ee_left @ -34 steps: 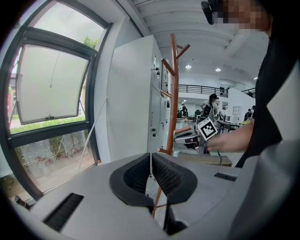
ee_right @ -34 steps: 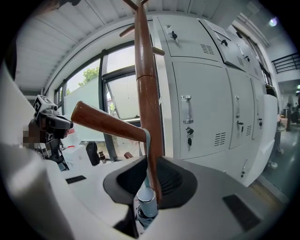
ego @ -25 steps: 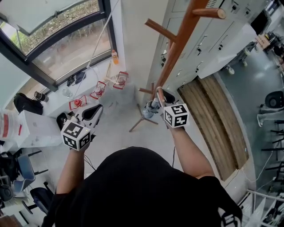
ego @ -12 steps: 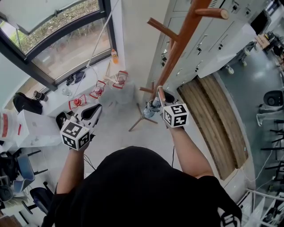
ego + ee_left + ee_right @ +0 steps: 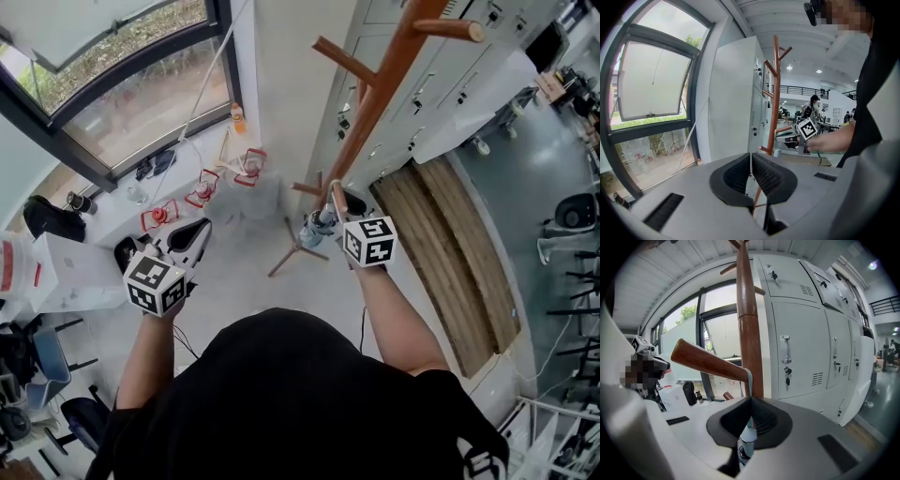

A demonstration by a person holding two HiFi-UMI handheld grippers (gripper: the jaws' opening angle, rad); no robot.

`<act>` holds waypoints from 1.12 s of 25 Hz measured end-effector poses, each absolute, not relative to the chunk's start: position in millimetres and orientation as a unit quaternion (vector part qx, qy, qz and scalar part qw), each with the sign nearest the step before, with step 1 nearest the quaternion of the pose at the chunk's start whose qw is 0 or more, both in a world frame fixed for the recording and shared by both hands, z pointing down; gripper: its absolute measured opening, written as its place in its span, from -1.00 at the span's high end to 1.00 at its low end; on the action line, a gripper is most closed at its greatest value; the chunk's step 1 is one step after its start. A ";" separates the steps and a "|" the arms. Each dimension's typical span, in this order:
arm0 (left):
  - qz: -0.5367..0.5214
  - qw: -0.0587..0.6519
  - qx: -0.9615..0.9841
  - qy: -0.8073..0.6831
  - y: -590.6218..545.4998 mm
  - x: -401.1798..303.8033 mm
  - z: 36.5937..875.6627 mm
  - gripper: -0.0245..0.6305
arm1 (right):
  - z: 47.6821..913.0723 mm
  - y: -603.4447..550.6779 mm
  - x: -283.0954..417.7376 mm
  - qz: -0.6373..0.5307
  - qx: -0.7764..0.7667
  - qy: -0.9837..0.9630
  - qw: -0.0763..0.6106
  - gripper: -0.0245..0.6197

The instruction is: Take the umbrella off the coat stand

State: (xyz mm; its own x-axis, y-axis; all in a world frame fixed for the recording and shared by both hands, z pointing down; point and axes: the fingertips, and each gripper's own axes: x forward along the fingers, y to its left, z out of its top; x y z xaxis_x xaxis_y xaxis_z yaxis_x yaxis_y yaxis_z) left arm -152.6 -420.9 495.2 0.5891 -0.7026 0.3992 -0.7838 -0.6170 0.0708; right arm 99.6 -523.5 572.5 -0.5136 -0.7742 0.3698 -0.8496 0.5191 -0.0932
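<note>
Left tongs (image 5: 199, 231) pressed together on nothing, held well apart from the coat stand (image 5: 373, 105). Further right, right tongs (image 5: 750, 407) clamped on the strap (image 5: 749, 379) of the folded umbrella (image 5: 746, 442), strap looped over a lower peg (image 5: 707, 362), umbrella hanging just beside the pole.

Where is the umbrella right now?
The umbrella shows right of centre in the head view, hanging by its strap from a low peg of the coat stand; the right tongs are shut on the strap.
</note>
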 end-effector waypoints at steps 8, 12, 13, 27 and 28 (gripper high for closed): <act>0.168 0.123 0.883 -0.420 -420.8 -156.0 496.7 0.82 | 570.8 -522.6 100.4 0.132 0.480 -0.857 0.135 0.88; 0.167 0.123 0.883 -0.420 -421.5 -157.5 497.1 0.82 | 570.5 -521.2 100.7 0.135 0.480 -0.857 0.132 0.88; 0.167 0.123 0.883 -0.420 -421.2 -157.8 497.4 0.82 | 570.4 -520.4 100.3 0.135 0.479 -0.857 0.132 0.88; 0.167 0.118 0.887 -0.414 -411.1 -157.6 493.4 0.82 | 560.3 -505.1 103.0 0.136 0.481 -0.858 0.121 0.88; 0.167 0.118 0.887 -0.414 -409.9 -157.7 493.5 0.82 | 559.7 -503.2 102.4 0.136 0.480 -0.858 0.120 0.88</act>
